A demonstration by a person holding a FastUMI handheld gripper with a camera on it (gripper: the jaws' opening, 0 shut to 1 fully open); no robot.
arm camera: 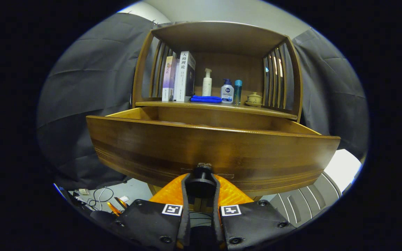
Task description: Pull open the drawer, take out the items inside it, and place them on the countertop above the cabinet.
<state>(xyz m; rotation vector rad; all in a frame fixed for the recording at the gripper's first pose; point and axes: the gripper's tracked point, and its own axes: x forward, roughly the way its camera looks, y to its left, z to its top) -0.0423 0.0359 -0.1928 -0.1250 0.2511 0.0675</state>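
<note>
The wooden drawer [215, 150] stands pulled out from the cabinet, its broad front panel facing me. A round black knob [201, 181] sits at the lower middle of that panel, and my gripper [201, 186] is shut on it, both orange fingers [171, 191] pressing its sides. From this low angle the drawer's inside is hidden; I see just its light inner side walls. Above it runs the countertop [218, 107], with books [180, 76], a white pump bottle [207, 82], a blue cloth [206, 99], two more bottles [231, 91] and a small lidded cup [254, 98].
Slatted wooden sides and a top board enclose the shelf space over the countertop. Dark cloth walls stand on both sides. Cables [98, 198] and small bits lie on the floor at the lower left; a pale ribbed panel [309, 198] lies at the lower right.
</note>
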